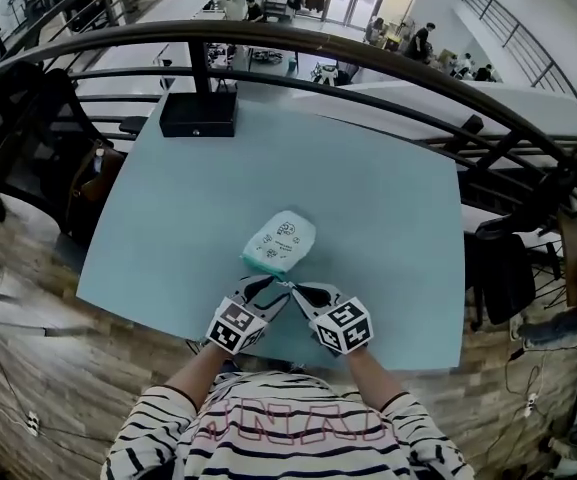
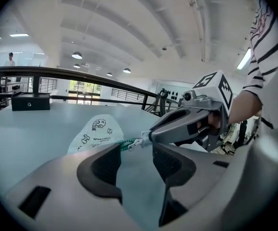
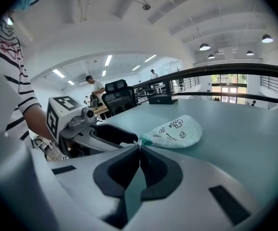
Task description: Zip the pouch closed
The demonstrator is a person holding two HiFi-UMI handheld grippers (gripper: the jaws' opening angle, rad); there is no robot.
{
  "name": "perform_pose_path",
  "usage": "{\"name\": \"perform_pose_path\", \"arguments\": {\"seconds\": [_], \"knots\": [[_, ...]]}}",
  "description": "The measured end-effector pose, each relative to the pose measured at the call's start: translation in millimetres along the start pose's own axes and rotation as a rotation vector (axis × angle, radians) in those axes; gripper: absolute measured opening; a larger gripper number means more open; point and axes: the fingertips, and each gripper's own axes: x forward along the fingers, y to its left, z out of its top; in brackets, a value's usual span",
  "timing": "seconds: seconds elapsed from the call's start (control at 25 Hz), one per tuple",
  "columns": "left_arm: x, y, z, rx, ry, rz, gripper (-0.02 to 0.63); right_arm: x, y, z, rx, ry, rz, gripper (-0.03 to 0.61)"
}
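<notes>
1. Silver in a tight pinch: clamped the zipper pull (image 2: 135, 143) between the right gripper's (image 3: 139, 149) fully closed jaws, probably to draw it along the teeth.
2. Held the left gripper (image 2: 136, 160) spread wide and empty just short of the pouch (image 1: 281, 241), seemingly ready to brace its teal end.
3. Left the pouch lying flat near the pale blue table's (image 1: 388, 208) front edge, within easy reach.
4. Showed pull and green teeth clearly only in the left gripper view; caught the black box (image 1: 198, 113) at the far edge best from the head view.
</notes>
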Motion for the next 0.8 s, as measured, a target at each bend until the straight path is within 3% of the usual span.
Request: {"name": "perform_pose_path", "arguments": {"seconds": [0.4,0.6,0.8], "knots": [[-3.8,-12.4,0.9,0.034,-0.007,-0.131,0.183,-3.8,4.3,-2.0,0.039,-0.013,-0.078,0.031],[-4.2,-6.5,-2.1,0.042,0.013,-0.135,0.072,-6.5,5.9,-3.3,0.056,-0.019,-0.092,0.031],[1.6,-10.4,-0.7,0.054,0.019,-0.152,0.058,-7.6,4.9,-2.1,0.063,-0.026,-0.1,0.031]]}}
